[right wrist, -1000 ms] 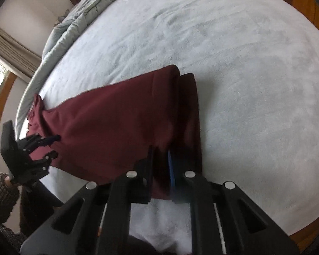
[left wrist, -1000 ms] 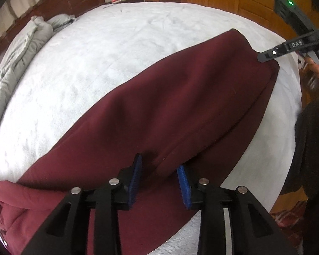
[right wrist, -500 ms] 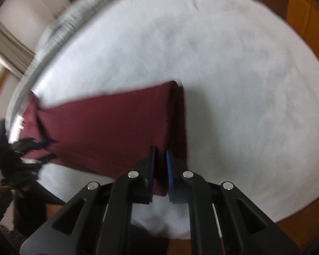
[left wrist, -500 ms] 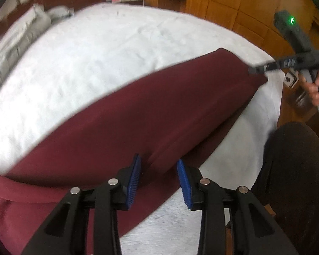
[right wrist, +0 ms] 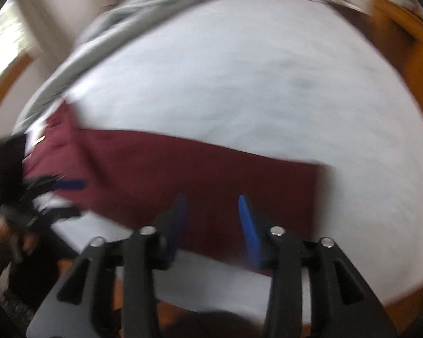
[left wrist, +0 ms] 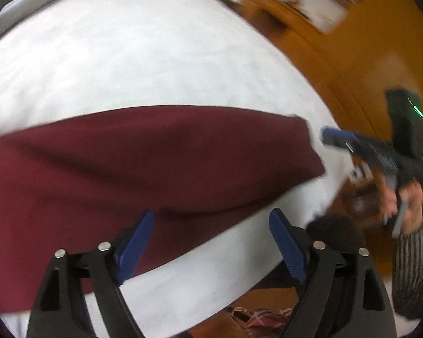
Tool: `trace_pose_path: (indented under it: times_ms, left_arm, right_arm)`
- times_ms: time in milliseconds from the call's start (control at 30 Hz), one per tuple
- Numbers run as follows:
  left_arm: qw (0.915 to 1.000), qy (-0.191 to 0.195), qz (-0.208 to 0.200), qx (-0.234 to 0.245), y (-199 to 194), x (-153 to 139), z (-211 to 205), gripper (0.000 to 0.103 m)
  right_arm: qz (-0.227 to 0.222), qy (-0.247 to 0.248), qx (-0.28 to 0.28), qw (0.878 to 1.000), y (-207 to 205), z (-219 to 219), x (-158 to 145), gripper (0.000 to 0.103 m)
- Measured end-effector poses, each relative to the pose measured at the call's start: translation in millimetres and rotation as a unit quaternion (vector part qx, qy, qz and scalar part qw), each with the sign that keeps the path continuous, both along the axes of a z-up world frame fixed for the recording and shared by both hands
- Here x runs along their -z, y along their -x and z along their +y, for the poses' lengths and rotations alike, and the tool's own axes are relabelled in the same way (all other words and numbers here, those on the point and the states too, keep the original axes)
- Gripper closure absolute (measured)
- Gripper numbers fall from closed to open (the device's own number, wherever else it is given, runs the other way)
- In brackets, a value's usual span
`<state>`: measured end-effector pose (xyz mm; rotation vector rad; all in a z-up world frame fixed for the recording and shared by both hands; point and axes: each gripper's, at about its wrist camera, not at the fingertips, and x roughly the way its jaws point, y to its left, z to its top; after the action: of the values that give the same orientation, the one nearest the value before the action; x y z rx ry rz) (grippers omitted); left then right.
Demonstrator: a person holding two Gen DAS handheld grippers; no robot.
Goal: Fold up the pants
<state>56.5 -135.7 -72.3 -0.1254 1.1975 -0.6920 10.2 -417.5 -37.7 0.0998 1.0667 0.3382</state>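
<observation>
Letting go with both grippers, left (left wrist: 211, 242) and right (right wrist: 211, 219) jaws opening on nothing, risking pants (left wrist: 143, 163) sliding off bed (left wrist: 127, 56) edge, probably.

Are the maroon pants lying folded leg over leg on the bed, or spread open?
Folded lengthwise: the maroon pants lie as one long, narrow band on the white bed cover, with no separate second leg showing.
</observation>
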Motion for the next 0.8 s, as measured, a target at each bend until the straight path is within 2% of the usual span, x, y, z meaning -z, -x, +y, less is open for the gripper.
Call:
trace_pose_path:
  times_ms: [67, 167, 300, 400, 467, 533, 667, 700, 800]
  left_arm:
    - [0.9984, -0.011, 0.016, -0.053, -10, 0, 40, 0.018]
    - [0.991, -0.04, 0.026, -0.125, -21, 2, 100, 0.018]
    - [0.9818, -0.062, 0.034, -0.176, -31, 4, 146, 0.018]
    - [0.9759, -0.069, 0.04, -0.203, -37, 10, 166, 0.018]
    - [0.9739, -0.065, 0.046, -0.213, -40, 13, 173, 0.018]
    - [0.9722, -0.066, 0.05, -0.219, -41, 16, 172, 0.018]
    - [0.9709, -0.062, 0.052, -0.225, -50, 10, 173, 0.018]
    - [0.9706, -0.062, 0.051, -0.227, -54, 9, 190, 0.018]
    - [0.9664, -0.092, 0.05, -0.235, -89, -5, 182, 0.016]
  right_arm:
    - [-0.009, -0.021, -0.076, 0.997, -9, 55, 3, 0.041]
    - [0.004, -0.024, -0.159, 0.987, -22, 123, 22, 0.042]
    - [0.026, -0.006, -0.185, 0.982, -40, 175, 53, 0.043]
    - [0.042, 0.0, -0.189, 0.981, -51, 187, 70, 0.043]
    - [0.057, 0.007, -0.185, 0.981, -61, 191, 83, 0.061]
    - [0.054, 0.019, -0.175, 0.983, -62, 197, 87, 0.09]
    - [0.061, -0.032, -0.151, 0.986, -55, 178, 81, 0.095]
    - [0.056, -0.033, -0.153, 0.986, -52, 180, 78, 0.095]
    - [0.054, -0.019, -0.16, 0.985, -40, 186, 84, 0.095]
